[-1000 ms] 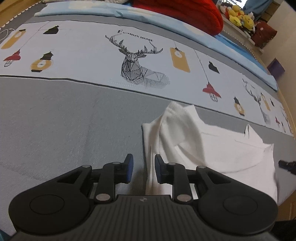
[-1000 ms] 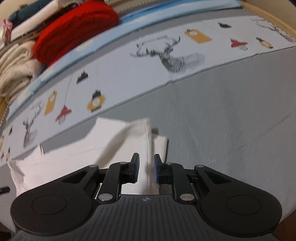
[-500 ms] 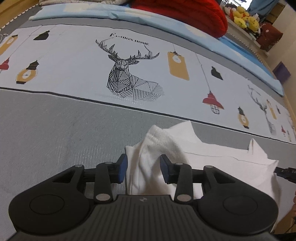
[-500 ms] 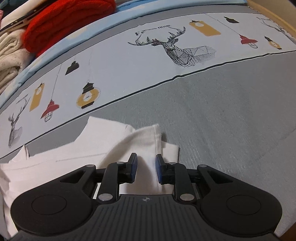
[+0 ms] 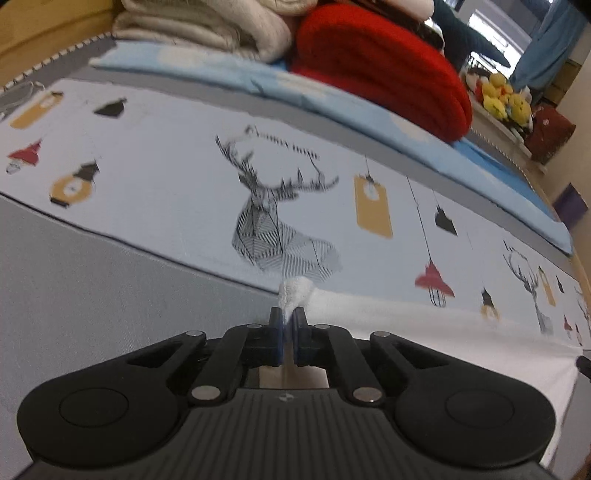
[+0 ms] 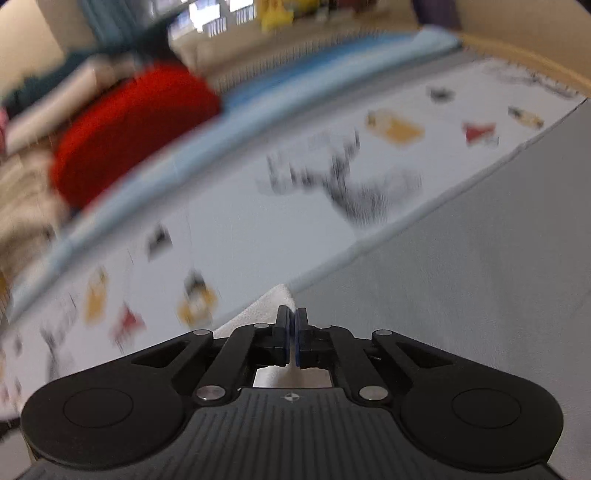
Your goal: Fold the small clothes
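Note:
A small white garment (image 5: 424, 332) stretches to the right from my left gripper (image 5: 287, 316), which is shut on a bunched corner of it that pokes up between the blue pads. In the right wrist view my right gripper (image 6: 291, 316) is shut on another corner of the white garment (image 6: 258, 306), whose cloth runs off to the lower left behind the fingers. Both corners are lifted above the grey bedspread (image 5: 92, 280). The right wrist view is blurred.
The bed cover has a pale band printed with deer (image 5: 277, 221) and lanterns. A red knitted bundle (image 5: 380, 66) and folded cream blankets (image 5: 207, 26) lie along the back, with a light blue sheet (image 5: 332, 99) under them. Yellow plush toys (image 5: 502, 99) sit at the far right.
Both grippers have shut on corners of the white garment and raised them. Both views have tilted upward, so the back of the bed now shows.

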The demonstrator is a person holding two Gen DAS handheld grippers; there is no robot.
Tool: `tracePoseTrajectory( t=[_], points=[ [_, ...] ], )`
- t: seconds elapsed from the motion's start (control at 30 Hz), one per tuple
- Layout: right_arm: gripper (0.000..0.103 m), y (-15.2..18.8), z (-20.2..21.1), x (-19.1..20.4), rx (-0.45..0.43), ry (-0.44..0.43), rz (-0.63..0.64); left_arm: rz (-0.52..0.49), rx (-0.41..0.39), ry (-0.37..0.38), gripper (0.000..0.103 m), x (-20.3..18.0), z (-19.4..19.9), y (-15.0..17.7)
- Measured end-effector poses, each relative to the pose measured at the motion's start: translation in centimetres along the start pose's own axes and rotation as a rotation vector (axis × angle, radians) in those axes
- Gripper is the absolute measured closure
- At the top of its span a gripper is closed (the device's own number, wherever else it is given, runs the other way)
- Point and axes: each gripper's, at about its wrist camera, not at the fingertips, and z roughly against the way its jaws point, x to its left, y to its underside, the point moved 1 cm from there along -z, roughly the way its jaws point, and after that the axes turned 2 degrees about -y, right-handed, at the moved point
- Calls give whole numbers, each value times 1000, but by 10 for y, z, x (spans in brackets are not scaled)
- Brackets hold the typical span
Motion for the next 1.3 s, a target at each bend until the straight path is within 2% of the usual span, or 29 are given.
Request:
tracePoseTrajectory(
  t=[0.07, 0.13, 0.17, 0.2, 0.27, 0.3, 0.33, 0.4, 0.5, 0.6, 0.7, 0.77, 0.8, 0.83, 0.87, 0.9, 0.93, 0.97, 1.07, 1.17, 1.23, 1.27, 1.3],
  points=[
    [102, -2, 1, 3, -37, 17, 3, 1, 0, 11, 98, 0, -3, -2],
    [102, -1, -5, 2, -11, 35, -9, 13, 29, 22, 95, 1, -10, -3],
    [101, 0, -10, 2, 8, 57, -10, 22, 47, 22, 88, 3, -14, -3],
    [99, 1, -15, 1, 29, 76, -12, 27, 69, 23, 76, 5, -17, -2],
    [94, 3, -22, -1, 72, 105, -14, 32, 126, -1, 61, 10, -25, 4],
    [82, 4, -25, -2, 92, 112, -12, 36, 170, -15, 58, 14, -30, 7],
    [67, 6, -27, -2, 111, 120, -8, 51, 220, -16, 58, 18, -37, 11],
    [56, 14, -33, -6, 180, 137, -6, 97, 285, 20, 57, 25, -46, 16],
    [53, 28, -45, -13, 314, 149, -22, 146, 323, 69, 57, 28, -55, 21],
    [51, 38, -48, -16, 356, 176, -23, 136, 337, 65, 57, 24, -63, 25],
    [49, 41, -49, -10, 352, 183, -1, 100, 322, 71, 57, 19, -65, 25],
    [52, 42, -52, -7, 351, 193, 22, 79, 314, 76, 58, 16, -66, 25],
    [56, 42, -54, -6, 348, 195, 29, 63, 308, 77, 62, 14, -66, 25],
    [67, 42, -55, -6, 344, 191, 30, 45, 302, 82, 66, 13, -66, 25],
    [73, 40, -56, -6, 340, 181, 26, 28, 302, 100, 82, 11, -66, 24],
    [81, 39, -57, -5, 336, 169, 17, 19, 301, 117, 88, 10, -67, 24],
    [86, 38, -57, -5, 334, 163, 9, 5, 293, 113, 90, 9, -66, 23],
    [87, 36, -59, -5, 333, 157, 2, -12, 279, 100, 91, 7, -64, 22],
    [90, 32, -58, -3, 303, 154, -32, -14, 189, 75, 92, 7, -54, 11],
    [92, 21, -51, 5, 219, 105, -56, -30, 57, 75, 92, 3, -36, -6],
    [91, 13, -45, 17, 143, 47, -54, -60, -9, 55, 84, -3, -27, -13],
    [91, 10, -43, 24, 104, 22, -42, -64, -45, 23, 71, -6, -23, -16],
    [86, 9, -43, 30, 80, 18, -30, -64, -78, 10, 47, -6, -17, -18]
  ],
)
